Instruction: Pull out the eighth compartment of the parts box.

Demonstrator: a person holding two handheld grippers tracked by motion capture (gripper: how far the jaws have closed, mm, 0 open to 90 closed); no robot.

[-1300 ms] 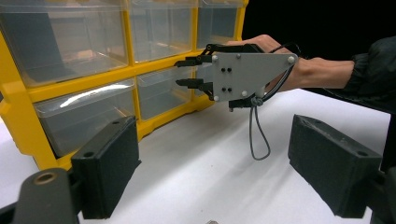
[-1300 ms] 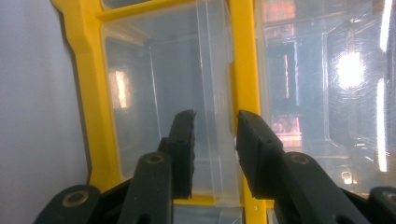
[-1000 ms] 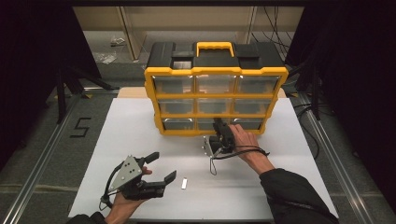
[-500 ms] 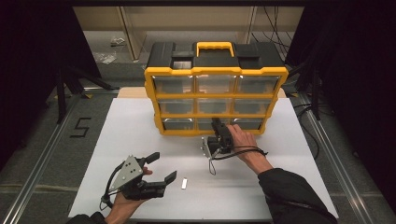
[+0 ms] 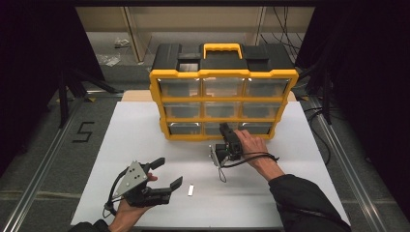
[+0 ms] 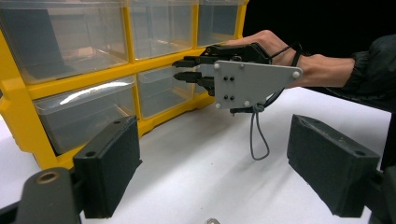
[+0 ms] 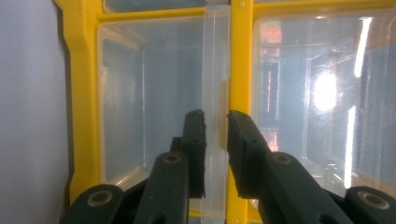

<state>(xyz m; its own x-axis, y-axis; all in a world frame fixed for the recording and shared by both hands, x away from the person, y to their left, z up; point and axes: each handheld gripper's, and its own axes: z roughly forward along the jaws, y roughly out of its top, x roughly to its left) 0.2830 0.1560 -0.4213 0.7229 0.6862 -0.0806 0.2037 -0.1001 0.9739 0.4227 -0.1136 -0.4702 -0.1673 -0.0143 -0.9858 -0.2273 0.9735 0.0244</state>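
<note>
Table (image 5: pixel 309 193), white, carries a yellow drawer cabinet (image 5: pixel 223 104) at its far middle and a small metal piece (image 5: pixel 190 190) near the front. The left gripper (image 5: pixel 167 175) is held spread wide, empty. The right gripper (image 7: pixel 215 122) has just been closing around the bottom-row clear drawer's pull tab (image 7: pixel 215 140); whether the pads press it cannot be told.

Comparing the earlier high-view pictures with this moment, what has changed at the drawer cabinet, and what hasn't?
Little moved. The right gripper sits at the bottom middle drawer of the yellow cabinet, and its jaws have just been closing on the drawer's clear pull tab, which stands between them. The left gripper rests open on the white table as before; the small metal piece lies where it was.
</note>
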